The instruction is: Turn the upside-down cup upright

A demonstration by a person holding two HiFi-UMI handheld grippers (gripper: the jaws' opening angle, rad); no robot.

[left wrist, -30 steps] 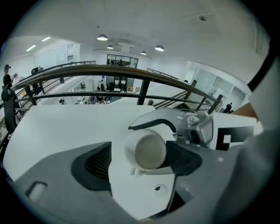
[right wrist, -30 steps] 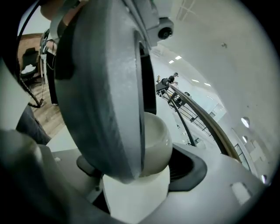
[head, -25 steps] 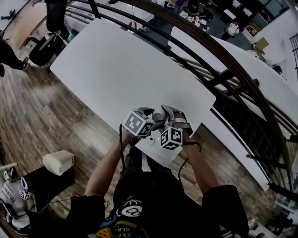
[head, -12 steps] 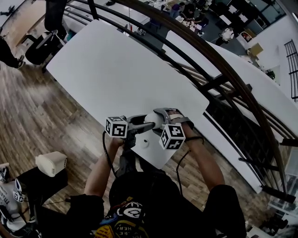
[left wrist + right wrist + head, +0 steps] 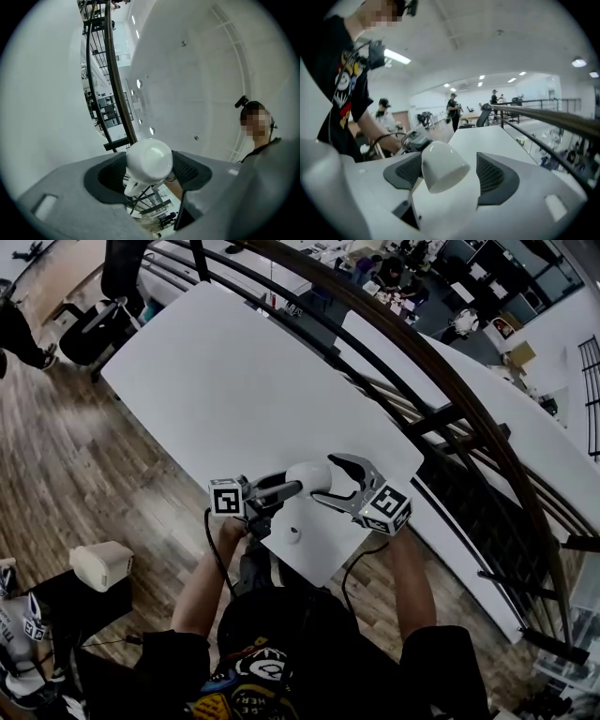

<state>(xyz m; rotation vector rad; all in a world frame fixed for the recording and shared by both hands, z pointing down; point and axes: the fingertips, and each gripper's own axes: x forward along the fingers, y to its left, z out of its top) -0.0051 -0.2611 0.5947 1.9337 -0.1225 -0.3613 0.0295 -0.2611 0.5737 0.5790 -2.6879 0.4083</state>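
Note:
A white cup [image 5: 307, 476] with a handle hangs in the air over the near corner of the white table [image 5: 234, 381]. My left gripper [image 5: 294, 486] reaches in from the left and is shut on it. In the left gripper view the cup [image 5: 149, 161] shows its rounded bottom, handle at lower left, a pad against each side. My right gripper [image 5: 334, 480] comes from the right, and its jaws are closing. In the right gripper view the cup [image 5: 443, 166] leans on the left pad [image 5: 405, 171], with a gap to the right pad.
A small pale round thing [image 5: 293, 534] lies on the table below the cup. A dark curved railing [image 5: 441, 362] runs past the table's far side. An office chair [image 5: 89, 334] stands at the far left. A pale box [image 5: 101, 563] sits on the wooden floor.
Both grippers rose from the table's near corner with the cup between them. The left gripper rolled and stretched out level. The right gripper swung out to the right.

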